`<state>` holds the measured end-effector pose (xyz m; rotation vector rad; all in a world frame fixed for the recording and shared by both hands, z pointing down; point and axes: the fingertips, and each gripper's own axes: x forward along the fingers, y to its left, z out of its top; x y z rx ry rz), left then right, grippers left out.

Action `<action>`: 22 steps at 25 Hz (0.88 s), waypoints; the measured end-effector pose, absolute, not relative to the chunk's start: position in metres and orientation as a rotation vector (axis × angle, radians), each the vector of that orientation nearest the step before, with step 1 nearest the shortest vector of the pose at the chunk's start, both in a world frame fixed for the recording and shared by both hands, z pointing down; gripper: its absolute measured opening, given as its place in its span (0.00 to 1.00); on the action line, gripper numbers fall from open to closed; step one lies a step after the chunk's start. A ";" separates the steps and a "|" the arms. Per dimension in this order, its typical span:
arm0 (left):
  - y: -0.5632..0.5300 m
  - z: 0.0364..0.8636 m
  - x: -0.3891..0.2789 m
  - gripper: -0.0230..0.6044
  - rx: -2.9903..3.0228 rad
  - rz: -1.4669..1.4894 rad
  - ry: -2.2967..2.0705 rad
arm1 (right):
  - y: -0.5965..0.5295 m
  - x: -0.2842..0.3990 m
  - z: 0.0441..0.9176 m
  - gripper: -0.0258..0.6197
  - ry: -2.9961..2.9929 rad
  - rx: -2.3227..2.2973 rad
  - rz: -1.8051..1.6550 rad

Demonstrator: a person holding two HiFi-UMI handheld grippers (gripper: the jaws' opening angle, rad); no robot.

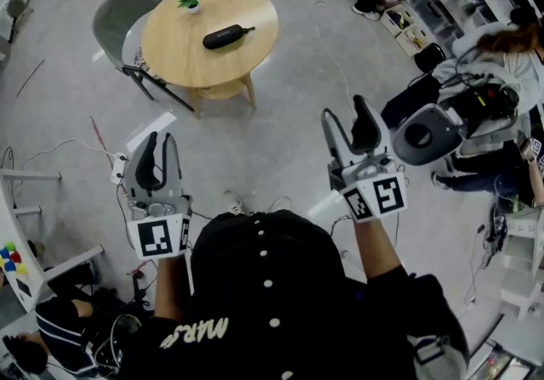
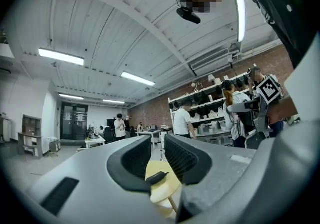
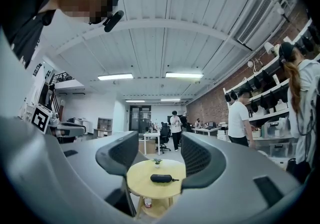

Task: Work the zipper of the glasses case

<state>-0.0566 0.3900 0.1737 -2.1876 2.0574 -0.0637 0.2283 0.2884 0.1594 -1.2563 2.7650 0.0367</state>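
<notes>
Basically pre-approach, nothing is grasped yet. Left gripper (image 1: 161, 145) is held up level in front of the person, jaws only a narrow gap apart, nothing between them. Right gripper (image 1: 347, 115) is beside it, jaws wide apart, also empty. Bare floor lies between both and the work. Further out stands the round table (image 1: 191, 59), well apart from both grippers. The case (image 1: 226, 36) lies flat near its middle, looks closed, with a small tab at its right end in the head view, probably the pull. A plant (image 1: 189, 1) sits behind it and a chair (image 1: 110, 23) is at the table's left.

To do it well: step up to the table first and lower both grippers. Widen the left and pin the case body. Pinch the tab with the right and pull along the zipper line, not upward.
</notes>
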 end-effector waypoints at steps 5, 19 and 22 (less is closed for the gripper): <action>0.388 0.180 -0.066 0.23 -2.253 -0.059 2.020 | 0.291 0.213 0.159 0.43 2.768 -1.269 0.050; 0.386 0.187 -0.129 0.33 -2.349 -0.049 1.941 | 0.308 0.152 0.165 0.43 2.761 -1.344 0.069; 0.383 0.192 -0.133 0.33 -2.362 -0.060 1.930 | 0.307 0.149 0.166 0.42 2.757 -1.361 0.066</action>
